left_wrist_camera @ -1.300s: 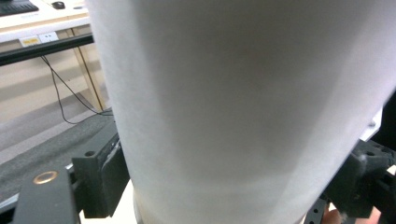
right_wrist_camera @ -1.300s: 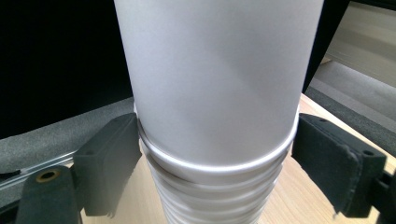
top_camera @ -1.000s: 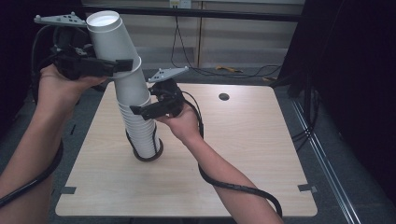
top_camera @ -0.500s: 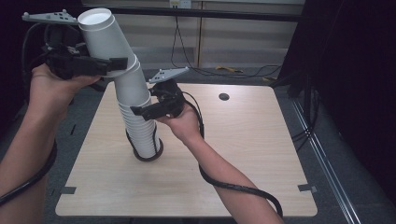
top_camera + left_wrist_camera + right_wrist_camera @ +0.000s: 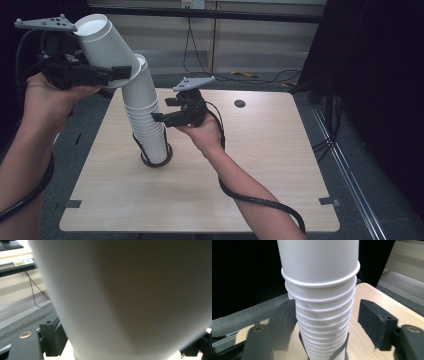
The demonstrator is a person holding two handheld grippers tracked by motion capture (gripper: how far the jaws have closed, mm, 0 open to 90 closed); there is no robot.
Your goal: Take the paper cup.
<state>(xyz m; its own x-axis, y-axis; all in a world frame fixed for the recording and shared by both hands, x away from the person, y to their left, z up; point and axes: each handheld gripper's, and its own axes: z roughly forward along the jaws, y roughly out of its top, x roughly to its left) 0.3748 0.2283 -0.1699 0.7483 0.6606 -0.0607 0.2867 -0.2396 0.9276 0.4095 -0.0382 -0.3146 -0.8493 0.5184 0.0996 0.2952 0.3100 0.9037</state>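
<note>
Cup stack [image 5: 147,125] on the table [image 5: 280,165], top cup [image 5: 105,42] tipped off its upper end.

Left of the stack's top, your left gripper [image 5: 122,74] is clamped on the top cup, which leans up and away to the left while its base is seated in the cup below. The stack stands near upright in a black ring [image 5: 170,155], and its long axis runs up between your right gripper's [image 5: 159,118] jaws, which reach in level from the right at mid-height. Those jaws have just been closing around the stack. In the right gripper view one pad [image 5: 284,322] meets the cup wall and the other pad [image 5: 372,322] stands just off it, so that grip isn't pressing yet. Your right hand is the nearer one to steady the stack.
</note>
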